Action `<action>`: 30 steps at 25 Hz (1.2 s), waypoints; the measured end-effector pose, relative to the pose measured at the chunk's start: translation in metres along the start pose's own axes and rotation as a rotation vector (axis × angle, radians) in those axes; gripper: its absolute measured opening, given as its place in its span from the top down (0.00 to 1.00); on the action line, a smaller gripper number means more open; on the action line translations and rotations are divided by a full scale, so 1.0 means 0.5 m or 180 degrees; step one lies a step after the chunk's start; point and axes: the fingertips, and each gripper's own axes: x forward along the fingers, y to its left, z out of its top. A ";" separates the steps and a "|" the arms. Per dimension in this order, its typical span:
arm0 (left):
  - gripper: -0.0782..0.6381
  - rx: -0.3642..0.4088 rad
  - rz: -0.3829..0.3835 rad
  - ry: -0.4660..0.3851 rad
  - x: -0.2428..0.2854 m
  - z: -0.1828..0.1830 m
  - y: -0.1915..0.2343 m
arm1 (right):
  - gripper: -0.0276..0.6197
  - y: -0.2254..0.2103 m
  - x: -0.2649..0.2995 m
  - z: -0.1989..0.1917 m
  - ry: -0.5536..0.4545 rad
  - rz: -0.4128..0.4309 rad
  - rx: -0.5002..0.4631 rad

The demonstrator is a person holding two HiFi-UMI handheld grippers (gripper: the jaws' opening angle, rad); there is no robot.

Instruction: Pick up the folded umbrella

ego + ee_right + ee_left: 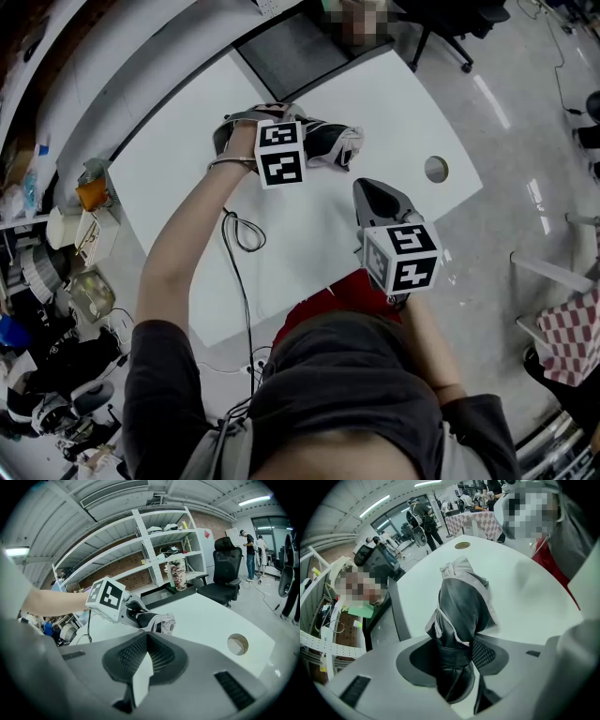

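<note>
The folded black umbrella with pale grey trim (323,142) lies flat on the white tabletop (394,112), just above the middle of the head view. The left gripper (454,660) points steeply down onto it. Its jaws stand wide, one on each side of the umbrella's dark end, with the pads against the fabric. The right gripper (146,641) hovers right of centre in the head view, apart from the umbrella, its jaws together at the tips and empty. A round hole (436,170) shows in the tabletop at the right.
</note>
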 end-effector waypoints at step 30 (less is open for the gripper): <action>0.63 -0.0593 0.0128 -0.0532 -0.033 0.232 -0.050 | 0.93 -0.032 -0.099 -0.040 -0.0129 -0.0290 0.0171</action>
